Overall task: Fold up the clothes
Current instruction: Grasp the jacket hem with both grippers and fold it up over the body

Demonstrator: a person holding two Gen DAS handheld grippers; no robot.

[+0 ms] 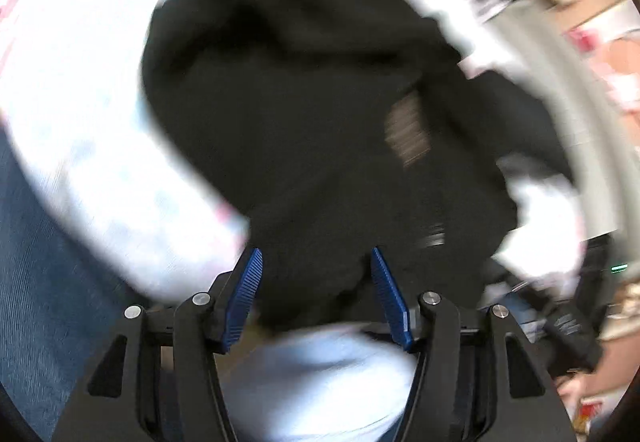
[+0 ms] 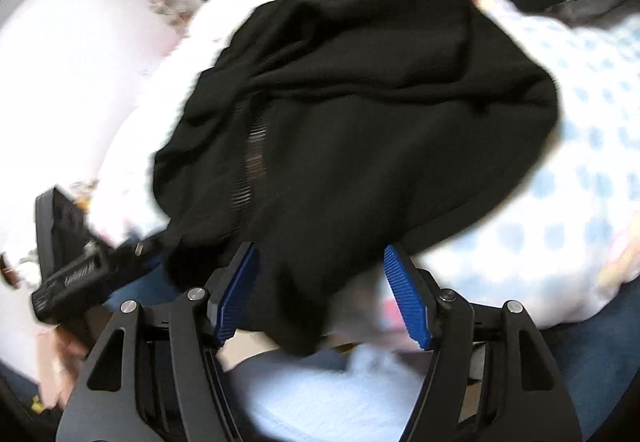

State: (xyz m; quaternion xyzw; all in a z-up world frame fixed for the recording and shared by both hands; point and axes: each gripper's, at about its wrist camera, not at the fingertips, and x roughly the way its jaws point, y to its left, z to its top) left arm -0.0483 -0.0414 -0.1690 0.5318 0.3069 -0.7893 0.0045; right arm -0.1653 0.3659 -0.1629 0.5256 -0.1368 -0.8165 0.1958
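Left wrist view: left gripper (image 1: 316,262) with blue pads spread over a crumpled black garment (image 1: 304,102) on white bedding (image 1: 72,82) — blurred, contact unclear. Right wrist view: right gripper (image 2: 320,262) likewise spread (garment's near edge between its pads).

Both tongs look alike: matte black linkage arms with triangular cut-outs, round silver pivot screws at the joints, and ribbed blue pads lining the inner faces of the fingers. The left tongs (image 1: 316,262) and right tongs (image 2: 320,258) share this build. The person wears blue jeans (image 1: 36,282).
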